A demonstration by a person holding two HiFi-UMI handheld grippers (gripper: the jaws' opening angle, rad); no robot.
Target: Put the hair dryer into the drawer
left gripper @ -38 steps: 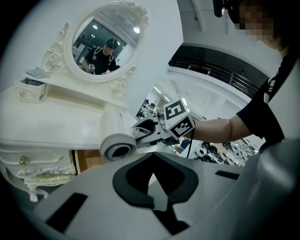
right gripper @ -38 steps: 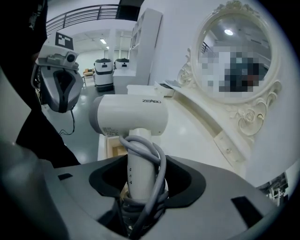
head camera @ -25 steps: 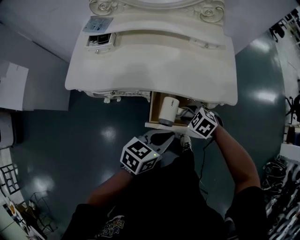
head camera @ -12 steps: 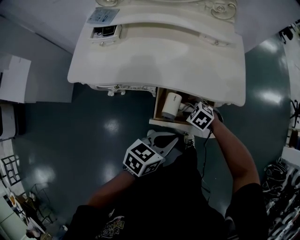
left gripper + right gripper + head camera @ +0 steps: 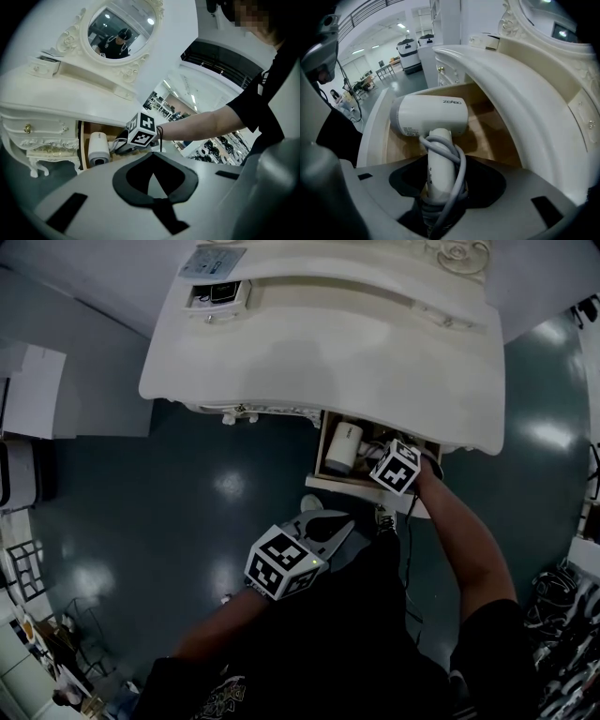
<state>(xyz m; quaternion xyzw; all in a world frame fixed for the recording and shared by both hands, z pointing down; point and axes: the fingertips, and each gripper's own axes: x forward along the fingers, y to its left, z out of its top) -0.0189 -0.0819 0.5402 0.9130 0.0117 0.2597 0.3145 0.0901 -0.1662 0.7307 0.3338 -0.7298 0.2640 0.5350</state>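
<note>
Hair dryer (image 5: 341, 447) lowered into drawer (image 5: 349, 484), right tool (image 5: 440, 190) clamped on handle (image 5: 439, 161), left tool (image 5: 151, 174) closed

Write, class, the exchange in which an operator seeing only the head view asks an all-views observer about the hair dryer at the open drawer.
Operator: What part of the hair dryer does the right gripper hold?
Observer: The handle, clamped between its jaws.
Operator: Where is the cord?
Observer: Wound round that handle, inside the grip.
Operator: And the left gripper?
Observer: Shut, nothing between its jaws.
</note>
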